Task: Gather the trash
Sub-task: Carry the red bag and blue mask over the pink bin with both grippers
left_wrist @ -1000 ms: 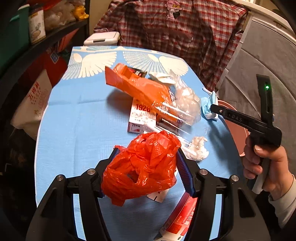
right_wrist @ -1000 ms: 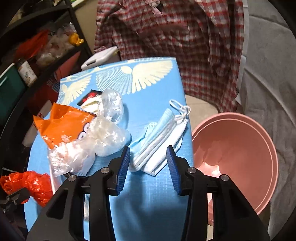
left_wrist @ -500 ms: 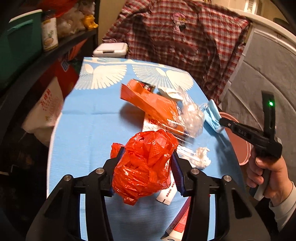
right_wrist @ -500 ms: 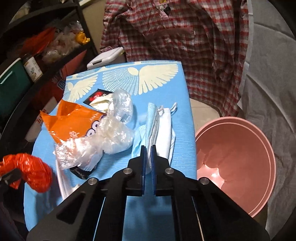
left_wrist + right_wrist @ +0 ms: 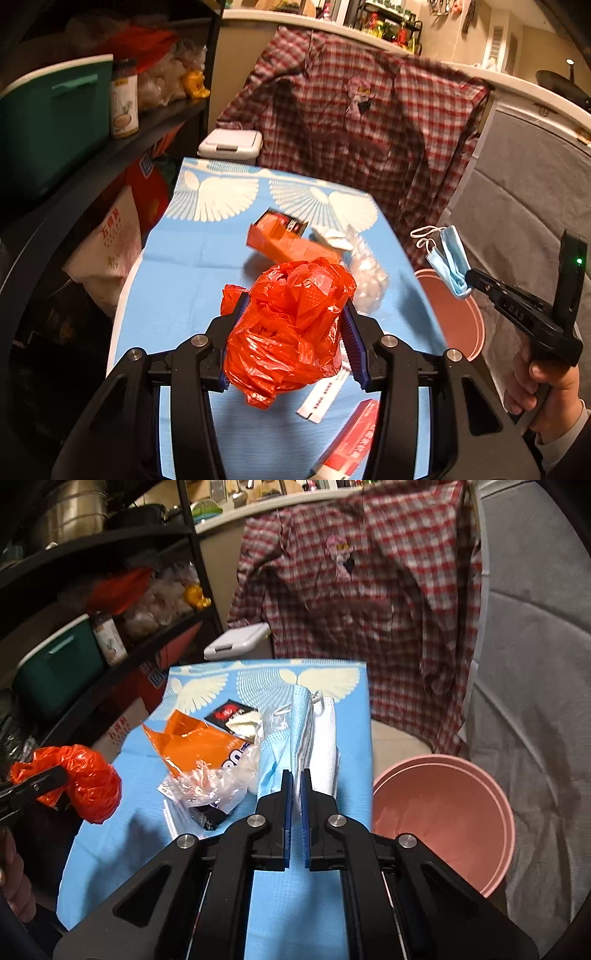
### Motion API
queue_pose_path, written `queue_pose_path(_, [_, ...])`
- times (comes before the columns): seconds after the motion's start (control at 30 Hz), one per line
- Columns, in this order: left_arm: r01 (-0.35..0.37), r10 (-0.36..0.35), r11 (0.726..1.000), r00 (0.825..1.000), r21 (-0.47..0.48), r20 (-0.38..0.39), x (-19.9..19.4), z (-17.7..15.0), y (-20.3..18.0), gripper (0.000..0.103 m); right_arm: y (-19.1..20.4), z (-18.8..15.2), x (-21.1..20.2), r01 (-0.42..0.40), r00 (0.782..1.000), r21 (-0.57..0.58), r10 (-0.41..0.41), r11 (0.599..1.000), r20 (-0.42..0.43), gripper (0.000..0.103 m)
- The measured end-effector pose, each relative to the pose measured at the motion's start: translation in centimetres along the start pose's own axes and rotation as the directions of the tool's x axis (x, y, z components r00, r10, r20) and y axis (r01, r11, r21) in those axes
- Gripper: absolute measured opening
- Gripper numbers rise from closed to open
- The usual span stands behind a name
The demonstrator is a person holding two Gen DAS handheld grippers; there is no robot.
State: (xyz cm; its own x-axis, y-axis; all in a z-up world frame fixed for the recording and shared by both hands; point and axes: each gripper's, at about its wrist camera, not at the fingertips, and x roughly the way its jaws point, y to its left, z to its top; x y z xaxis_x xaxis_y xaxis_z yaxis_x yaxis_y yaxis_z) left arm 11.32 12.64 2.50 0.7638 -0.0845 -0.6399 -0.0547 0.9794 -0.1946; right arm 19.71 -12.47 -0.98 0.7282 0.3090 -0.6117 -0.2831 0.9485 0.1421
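Plaid shirt (image 5: pixel 354 122) behind dark shelving (image 5: pixel 110 147)

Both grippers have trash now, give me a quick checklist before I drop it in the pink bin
1. Left gripper shut on red bag: ok.
2. Right gripper shut on masks: ok.
3. Masks lifted off the table, hanging free: ok.
4. Pink bin open, beside the table: ok.
5. Masks fully over the bin: cannot tell.
6. Table free of trash: not ok; orange wrapper and clear plastic remain.
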Motion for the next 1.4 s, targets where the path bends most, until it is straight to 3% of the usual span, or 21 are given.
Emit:
queue_pose_path(0.57, [0.025, -0.032, 0.996, 0.996, 0.083, 0.082, -0.7, -0.1, -5.4, 0.047, -3.9, 0.4, -5.1, 0.062, 0.994, 0.034, -0.065, 0.997, 0.088, 0.005])
queue_pose_path(1.07, [0.064, -0.073, 0.994, 0.992, 0.092, 0.101, 0.5, 0.6, -9.0, 0.047, -6.3, 0.6, -7.2, 0.136, 0.982, 0.031, -0.139, 0.99, 0.127, 0.005])
queue_pose_path(1.4, [0.13, -0.142, 0.984, 0.985, 0.124, 0.096, 1.8, 0.8, -12.8, 0.047, -8.9, 0.5, -8.0, 0.173, 0.977, 0.057, -0.178, 0.983, 0.115, 0.005])
